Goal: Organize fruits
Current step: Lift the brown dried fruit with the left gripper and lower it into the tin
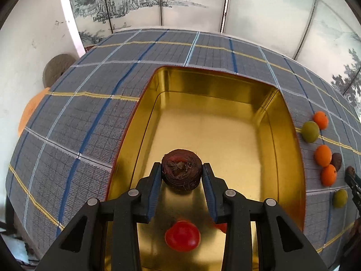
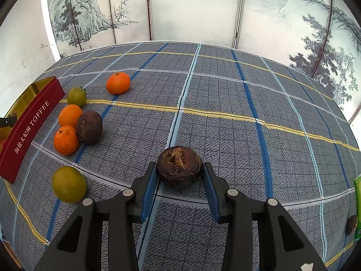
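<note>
Left wrist view: the left claw [image 1: 181,176] was clamped on a dark brown, rough-skinned round fruit [image 1: 181,171], its blue pads pressed to both sides, held over the gold interior of an open tin [image 1: 216,122]. Below the claw, on the tin floor, lay a red tomato [image 1: 182,236], with a second red fruit [image 1: 220,226] mostly hidden behind the right finger. The tin sat on a grey plaid tablecloth [image 1: 85,122] covering the tabletop. Right of the tin lay three oranges [image 1: 323,155], two green fruits [image 1: 310,131] and another brown fruit [image 1: 336,161] just beside the oranges. Right wrist view: the right claw [image 2: 180,177] was closed on a second brown wrinkled fruit [image 2: 179,168], which sat low against the cloth; whether it touched the cloth could not be told. To the left stood the tin's red outer wall [image 2: 31,124], lettered TOFFEE. Near it lay a loose cluster: two oranges touching a brown fruit [image 2: 89,127], a third orange [image 2: 118,83] farther back, and two green fruits [image 2: 69,187]. A painted landscape screen [image 2: 185,9] stood behind the tabletop.
</note>
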### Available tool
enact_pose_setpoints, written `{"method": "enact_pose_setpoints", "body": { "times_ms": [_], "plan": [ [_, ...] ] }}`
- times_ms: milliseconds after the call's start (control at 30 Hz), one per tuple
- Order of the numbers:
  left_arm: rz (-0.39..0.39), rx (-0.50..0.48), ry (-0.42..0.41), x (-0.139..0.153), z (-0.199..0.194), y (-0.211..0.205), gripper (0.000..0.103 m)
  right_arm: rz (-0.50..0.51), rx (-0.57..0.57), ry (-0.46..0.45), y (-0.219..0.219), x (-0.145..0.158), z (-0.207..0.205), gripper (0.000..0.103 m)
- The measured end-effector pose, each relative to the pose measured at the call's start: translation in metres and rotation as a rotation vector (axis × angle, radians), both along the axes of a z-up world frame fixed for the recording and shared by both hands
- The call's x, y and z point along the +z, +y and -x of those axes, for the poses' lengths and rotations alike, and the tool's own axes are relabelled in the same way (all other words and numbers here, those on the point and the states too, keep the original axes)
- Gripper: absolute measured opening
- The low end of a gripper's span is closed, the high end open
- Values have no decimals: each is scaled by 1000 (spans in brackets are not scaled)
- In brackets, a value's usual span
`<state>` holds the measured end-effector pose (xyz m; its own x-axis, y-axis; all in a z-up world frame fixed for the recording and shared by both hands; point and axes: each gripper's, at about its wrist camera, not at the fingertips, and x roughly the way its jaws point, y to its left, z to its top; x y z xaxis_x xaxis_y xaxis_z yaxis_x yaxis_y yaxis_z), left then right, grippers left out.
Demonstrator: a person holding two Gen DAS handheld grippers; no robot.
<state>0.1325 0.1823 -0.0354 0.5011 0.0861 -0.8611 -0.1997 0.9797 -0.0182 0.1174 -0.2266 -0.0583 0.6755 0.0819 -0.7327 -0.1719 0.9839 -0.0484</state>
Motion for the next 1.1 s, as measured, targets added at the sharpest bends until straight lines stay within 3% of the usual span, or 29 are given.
{"method": "enact_pose_setpoints", "body": {
  "times_ms": [567,967,1100],
  "plan": [
    [-68,-36,45,-9,-3,-5,37,1,0,0,0,0,0,38],
    [-54,-43,51,-9,-1,-5,38,2,0,0,0,0,0,38],
    [-55,-45,41,-4,2,-3,44,2,0,0,1,0,0,37]
  ]
}}
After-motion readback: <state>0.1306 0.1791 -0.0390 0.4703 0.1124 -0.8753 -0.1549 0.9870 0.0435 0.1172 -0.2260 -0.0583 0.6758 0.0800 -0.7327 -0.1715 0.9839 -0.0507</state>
